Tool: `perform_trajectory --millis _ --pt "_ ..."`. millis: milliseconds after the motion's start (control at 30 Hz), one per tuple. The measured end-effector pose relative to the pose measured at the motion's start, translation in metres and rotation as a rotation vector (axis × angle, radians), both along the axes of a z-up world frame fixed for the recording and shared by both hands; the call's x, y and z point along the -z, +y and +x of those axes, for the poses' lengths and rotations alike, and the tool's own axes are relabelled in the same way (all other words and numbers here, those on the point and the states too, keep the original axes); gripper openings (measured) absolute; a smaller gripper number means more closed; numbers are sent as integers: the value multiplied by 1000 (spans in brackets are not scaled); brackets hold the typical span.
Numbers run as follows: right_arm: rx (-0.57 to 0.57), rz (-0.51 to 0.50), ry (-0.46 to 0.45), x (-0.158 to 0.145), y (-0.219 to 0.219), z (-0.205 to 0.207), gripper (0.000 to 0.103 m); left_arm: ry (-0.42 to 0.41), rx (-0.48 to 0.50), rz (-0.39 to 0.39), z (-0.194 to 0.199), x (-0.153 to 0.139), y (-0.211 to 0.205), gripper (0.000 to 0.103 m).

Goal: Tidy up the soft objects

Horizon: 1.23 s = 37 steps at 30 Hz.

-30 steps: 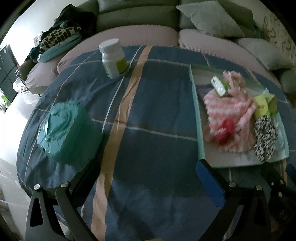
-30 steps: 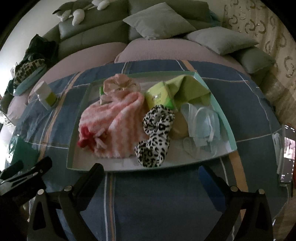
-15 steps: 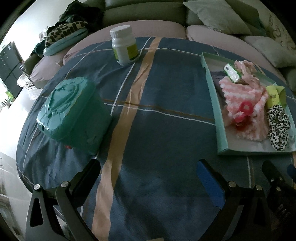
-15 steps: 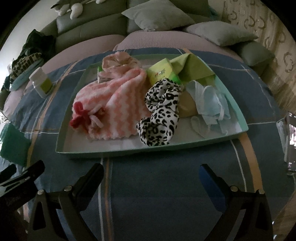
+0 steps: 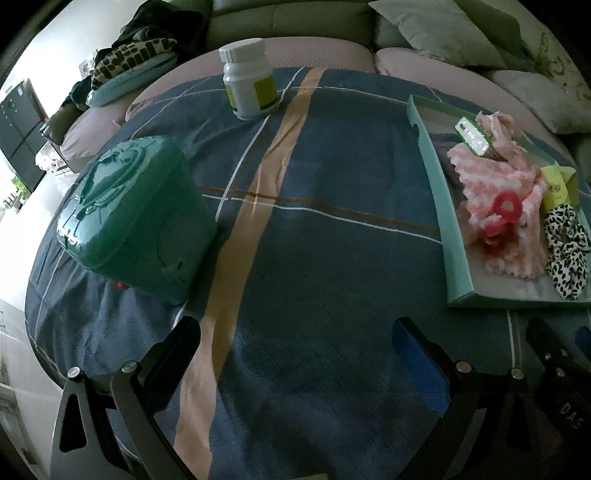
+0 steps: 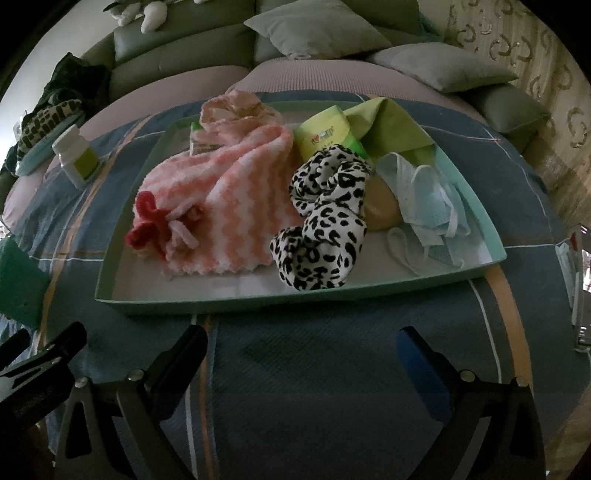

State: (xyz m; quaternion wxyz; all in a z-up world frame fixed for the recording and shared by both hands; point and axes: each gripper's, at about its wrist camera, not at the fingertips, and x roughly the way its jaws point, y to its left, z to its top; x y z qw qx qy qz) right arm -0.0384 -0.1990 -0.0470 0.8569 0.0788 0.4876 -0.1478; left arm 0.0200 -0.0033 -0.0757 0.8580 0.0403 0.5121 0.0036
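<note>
On the desk, covered by a blue plaid cloth (image 6: pixel 332 369), we see a shallow green tray (image 6: pixel 207 308) holding the soft things. Inside it: a pink-and-white striped fuzzy towel (image 6: pixel 236 206) with a red loop (image 6: pixel 144 218) at its near left end, a leopard-print scrunchie (image 6: pixel 325 221) touching the towel's right side, a pale blue face mask (image 6: pixel 428 199) at the right, a green cloth (image 6: pixel 391 125) at the back right, and a yellow-green tissue pack (image 6: pixel 325 134) just behind the scrunchie.

Right gripper (image 6: pixel 303 365): fingers wide apart, empty, hovering just in front of the tray's near wall.

Left gripper (image 5: pixel 295 354): fingers also wide apart, holding nothing, over bare cloth left of the tray (image 5: pixel 439 206). A teal box (image 5: pixel 136 214) sits at the left, well apart from the tray. A white bottle (image 5: pixel 249 79) with a green label stands upright at the far edge. Grey sofa cushions (image 6: pixel 314 27) lie behind the desk.
</note>
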Motion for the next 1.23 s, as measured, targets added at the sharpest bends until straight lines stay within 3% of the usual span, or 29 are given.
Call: perform_trajectory --millis 600,1233 --pt "7 -12 -6 4 0 2 103 -24 -5 0 -1 -2 -1 103" --pt "29 -42 -74 -16 -1 -11 103 -86 -18 9 -15 -16 3 103"
